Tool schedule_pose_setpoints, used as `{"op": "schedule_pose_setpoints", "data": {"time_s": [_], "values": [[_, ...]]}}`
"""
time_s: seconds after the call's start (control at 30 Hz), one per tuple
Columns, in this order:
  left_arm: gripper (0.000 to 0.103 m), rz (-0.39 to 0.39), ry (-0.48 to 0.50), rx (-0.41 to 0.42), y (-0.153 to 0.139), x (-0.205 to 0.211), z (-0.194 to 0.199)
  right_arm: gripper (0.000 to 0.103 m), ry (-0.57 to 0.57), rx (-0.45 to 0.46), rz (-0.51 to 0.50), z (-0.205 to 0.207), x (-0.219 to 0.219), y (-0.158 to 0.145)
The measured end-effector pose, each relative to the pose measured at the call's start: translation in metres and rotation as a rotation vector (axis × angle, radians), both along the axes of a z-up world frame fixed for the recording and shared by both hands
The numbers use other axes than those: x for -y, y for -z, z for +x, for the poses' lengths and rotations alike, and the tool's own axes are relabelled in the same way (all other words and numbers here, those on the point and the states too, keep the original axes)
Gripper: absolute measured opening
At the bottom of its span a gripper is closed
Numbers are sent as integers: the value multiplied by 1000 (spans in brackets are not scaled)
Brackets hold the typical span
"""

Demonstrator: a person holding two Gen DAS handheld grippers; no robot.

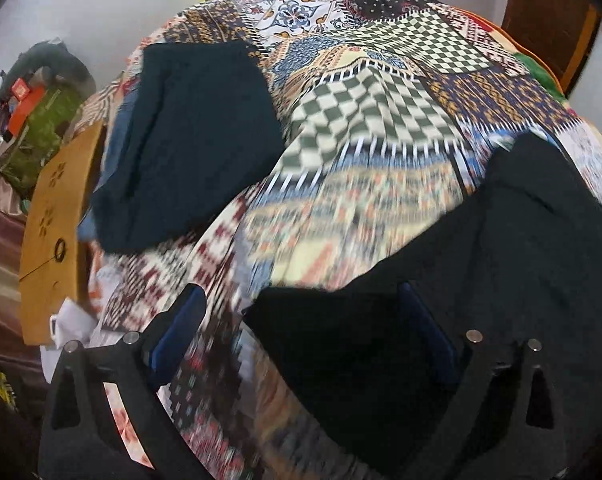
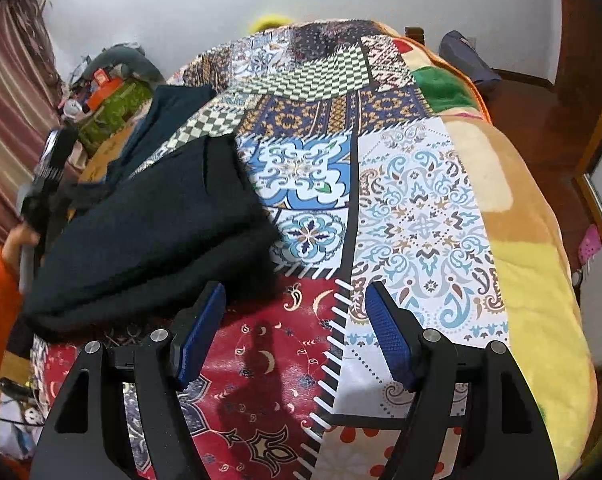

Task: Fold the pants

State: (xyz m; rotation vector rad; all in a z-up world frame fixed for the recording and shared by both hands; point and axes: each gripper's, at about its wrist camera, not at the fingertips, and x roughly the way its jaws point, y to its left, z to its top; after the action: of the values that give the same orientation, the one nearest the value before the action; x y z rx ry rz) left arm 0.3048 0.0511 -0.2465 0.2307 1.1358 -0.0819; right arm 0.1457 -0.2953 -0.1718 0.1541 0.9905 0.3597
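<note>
Both grippers, left gripper (image 1: 301,320) and right gripper (image 2: 297,320), are held spread above folded black pants (image 2: 153,232) on the patchwork bedspread (image 2: 421,200).

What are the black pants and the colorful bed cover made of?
The black pants look like thick, soft, matte cloth, maybe fleece or knit: fuzzy edges, no shine. The patchwork cover looks like thin, smooth printed fabric, probably cotton or polyester; its patterns look printed rather than stitched.

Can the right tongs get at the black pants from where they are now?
Probably yes. The right tongs are open and empty over the bedspread, with the black pants lying just to their left. Nothing sits between them; a short leftward move should reach the near edge.
</note>
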Motion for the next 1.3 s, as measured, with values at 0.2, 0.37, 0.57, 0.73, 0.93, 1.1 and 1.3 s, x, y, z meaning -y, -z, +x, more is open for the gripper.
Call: {"op": "schedule_pose_setpoints", "data": {"time_s": [0.2, 0.37, 0.57, 0.73, 0.93, 1.1, 1.3], "values": [[99, -63, -71, 18, -14, -25, -65, 70, -29, 27, 8, -3, -11, -9], [99, -124, -124, 45, -22, -31, -103, 70, -63, 48, 12, -4, -25, -16], [98, -216, -130, 41, -30, -29, -132, 70, -100, 66, 15, -6, -42, -21], [98, -201, -101, 101, -52, -23, -146, 70, -145, 95, 21, -10, -63, -30], [98, -218, -72, 149, -59, -9, -147, 70, -228, 129, 30, -12, -98, -29], [99, -210, -97, 146, -40, -13, -150, 71, -268, 95, -11, -9, -118, -3], [99, -160, -133, 177, -46, -30, -169, 69, -248, 91, -6, -13, -102, -4]]}}
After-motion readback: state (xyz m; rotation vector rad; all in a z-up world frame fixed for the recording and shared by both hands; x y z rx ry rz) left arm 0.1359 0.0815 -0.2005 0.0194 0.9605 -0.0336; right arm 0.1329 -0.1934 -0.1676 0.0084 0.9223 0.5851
